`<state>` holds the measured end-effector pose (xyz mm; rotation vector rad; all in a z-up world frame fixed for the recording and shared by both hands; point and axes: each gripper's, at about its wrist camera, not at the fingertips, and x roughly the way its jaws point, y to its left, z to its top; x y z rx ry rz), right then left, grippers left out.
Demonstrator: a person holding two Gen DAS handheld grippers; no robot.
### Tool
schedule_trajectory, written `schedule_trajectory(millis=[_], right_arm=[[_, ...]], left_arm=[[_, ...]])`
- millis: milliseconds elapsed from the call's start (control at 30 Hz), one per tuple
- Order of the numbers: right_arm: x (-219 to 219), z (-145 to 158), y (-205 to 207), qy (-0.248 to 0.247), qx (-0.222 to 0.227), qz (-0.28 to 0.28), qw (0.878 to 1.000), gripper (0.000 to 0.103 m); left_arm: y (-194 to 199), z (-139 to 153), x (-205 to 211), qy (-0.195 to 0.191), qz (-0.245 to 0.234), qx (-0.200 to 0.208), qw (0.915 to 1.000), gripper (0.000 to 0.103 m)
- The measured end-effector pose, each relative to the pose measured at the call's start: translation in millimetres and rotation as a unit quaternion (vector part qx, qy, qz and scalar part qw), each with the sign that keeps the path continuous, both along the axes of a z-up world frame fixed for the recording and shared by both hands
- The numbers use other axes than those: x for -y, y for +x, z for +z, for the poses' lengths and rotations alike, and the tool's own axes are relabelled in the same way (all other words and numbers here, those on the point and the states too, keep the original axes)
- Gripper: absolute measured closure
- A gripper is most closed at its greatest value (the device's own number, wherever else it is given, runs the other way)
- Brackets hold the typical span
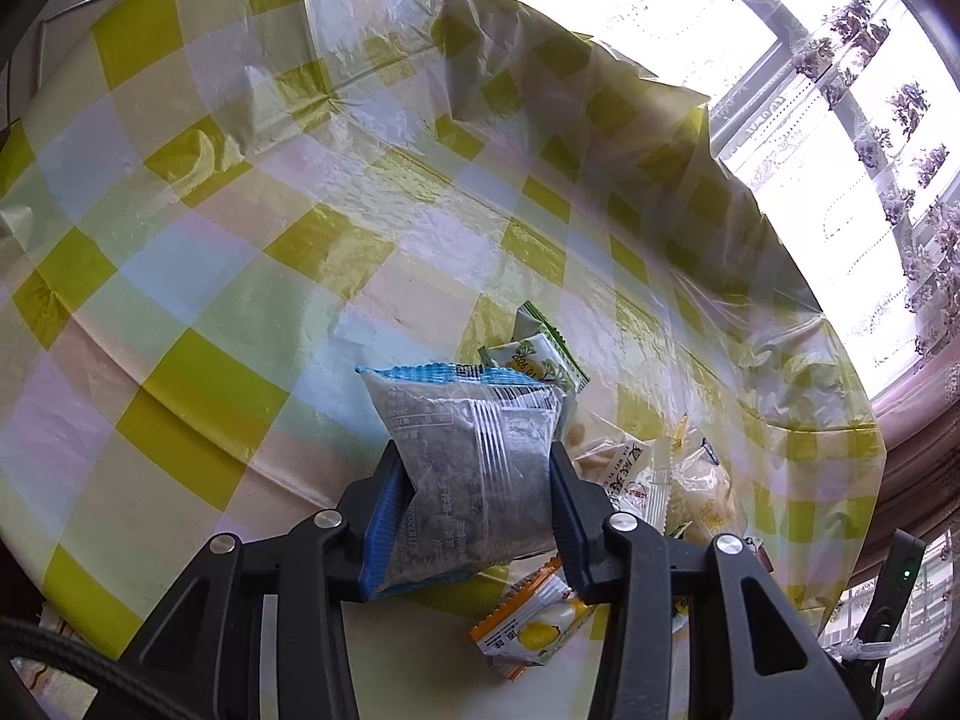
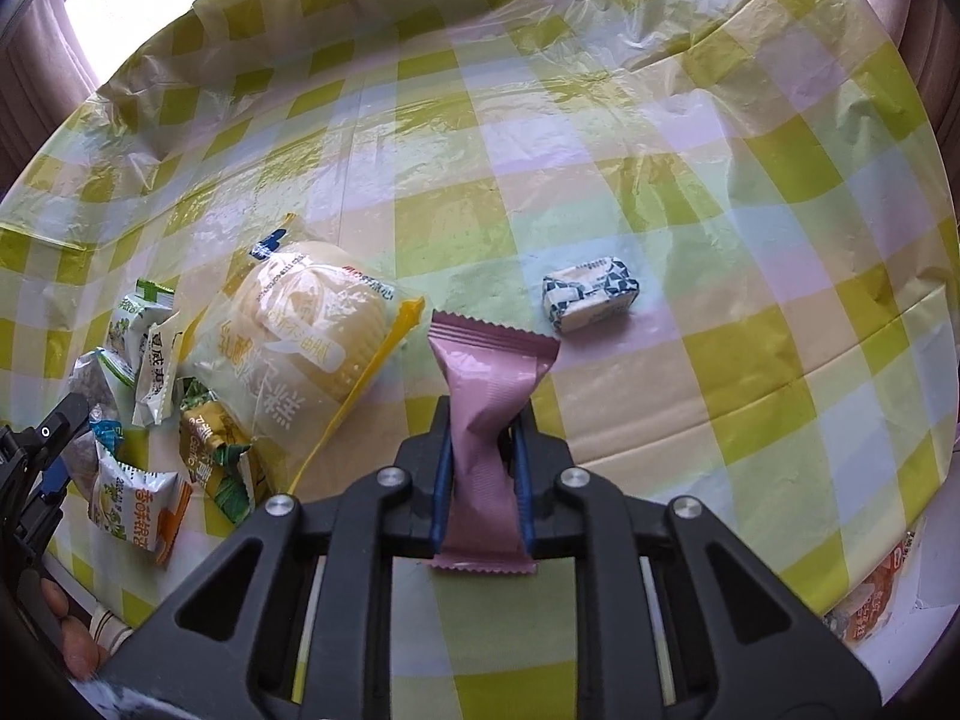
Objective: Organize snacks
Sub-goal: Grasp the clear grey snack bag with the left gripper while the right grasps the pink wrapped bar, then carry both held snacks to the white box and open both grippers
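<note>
My left gripper (image 1: 477, 456) is shut on a clear packet with a blue serrated edge and dark contents (image 1: 468, 420), held above the checked cloth. My right gripper (image 2: 486, 414) is shut on a pink packet (image 2: 486, 360), pinched at its middle with the zigzag top end sticking up. Left of the pink packet lies a pile of snacks: a large yellow cake bag (image 2: 300, 330), green and white packets (image 2: 141, 312) and an orange-and-white packet (image 2: 138, 504). A small blue-and-white wrapped block (image 2: 591, 294) lies alone to the right.
A yellow-green checked plastic cloth (image 2: 720, 210) covers the table, its far side bunched up. An orange packet (image 1: 528, 624) and a white packet with red writing (image 1: 624, 474) lie under the left gripper. Another orange packet (image 2: 870, 600) sits at the table's right edge. Bright window and curtain (image 1: 870, 90) behind.
</note>
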<state>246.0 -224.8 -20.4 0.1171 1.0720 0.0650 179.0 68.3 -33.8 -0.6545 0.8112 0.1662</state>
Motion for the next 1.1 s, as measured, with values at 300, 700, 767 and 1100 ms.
schedule_trajectory(millis=[300,700,767,1100], right_arm=[[8,16,-16,0.019,0.022,0.008,1.0,0.083],[30,35,-40,0.041,0.041,0.01,0.998,0.083],[40,37,-43,0.042,0.044,0.006,0.998,0.083],[98,45,-69,0.058,0.049,-0.039,0.996,0.083]], left_arm=[[-6,13,7,0.034,0.003,0.014,0.9993,0.058],[-12,52,48,0.1,-0.035,0.033,0.9938,0.058],[-12,55,60,0.101,-0.053,0.033,0.9929,0.058],[-10,62,142,0.101,-0.16,0.03,0.9815,0.058]])
